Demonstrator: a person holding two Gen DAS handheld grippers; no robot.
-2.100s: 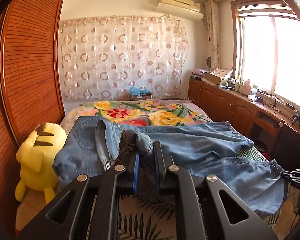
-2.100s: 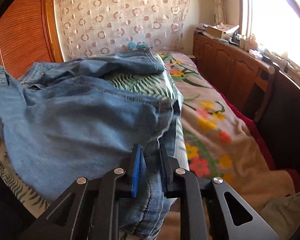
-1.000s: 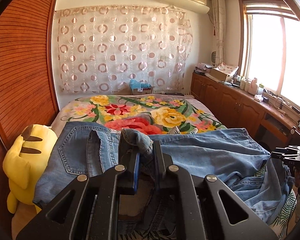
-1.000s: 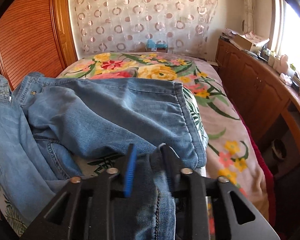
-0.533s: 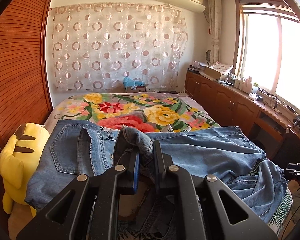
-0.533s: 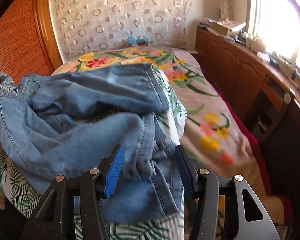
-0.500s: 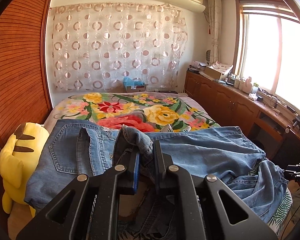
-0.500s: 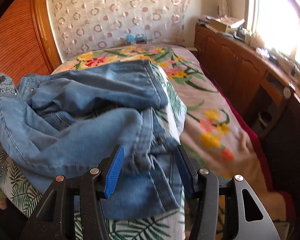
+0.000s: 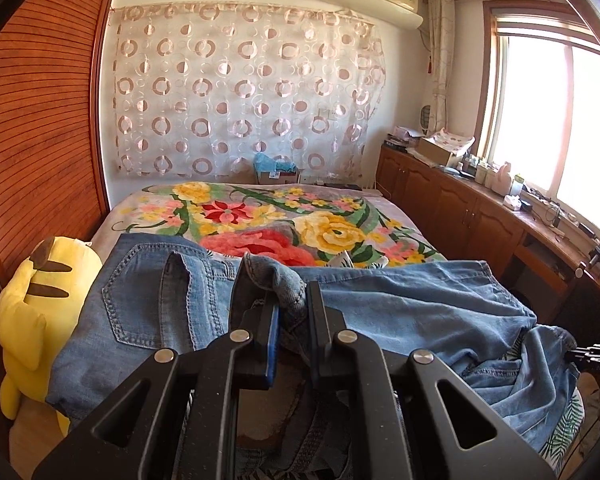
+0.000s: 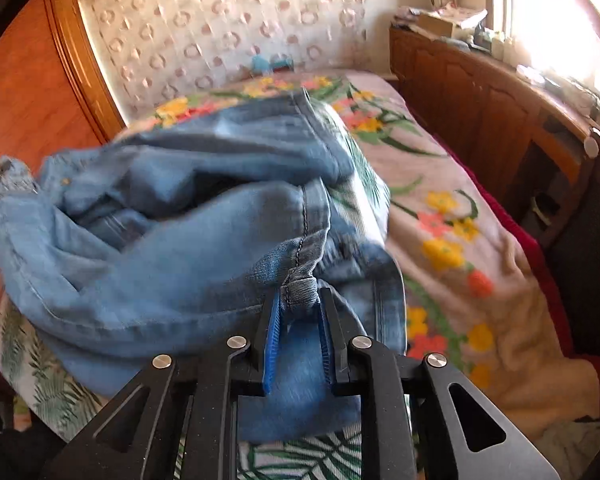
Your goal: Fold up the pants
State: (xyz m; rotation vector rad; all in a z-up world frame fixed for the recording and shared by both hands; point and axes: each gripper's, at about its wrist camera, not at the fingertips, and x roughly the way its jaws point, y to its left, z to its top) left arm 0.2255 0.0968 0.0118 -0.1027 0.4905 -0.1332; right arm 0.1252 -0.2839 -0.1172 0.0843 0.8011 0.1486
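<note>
Bed (image 9: 388,216) with floral blanket, bearing the blue jeans (image 9: 400,304), now bunched across its near end rather than spread flat as two seconds ago. My left gripper (image 9: 292,312) stays clamped on a fold at the waist, unchanged. My right gripper (image 10: 299,304), spread wide around the heap half a second ago, has just been closing and now pinches a hem seam (image 10: 300,288) between its pads.

Light-blue denim pants (image 9: 400,304) lie rumpled across the floral bed (image 9: 260,216). A back pocket faces up. One leg is bunched.
</note>
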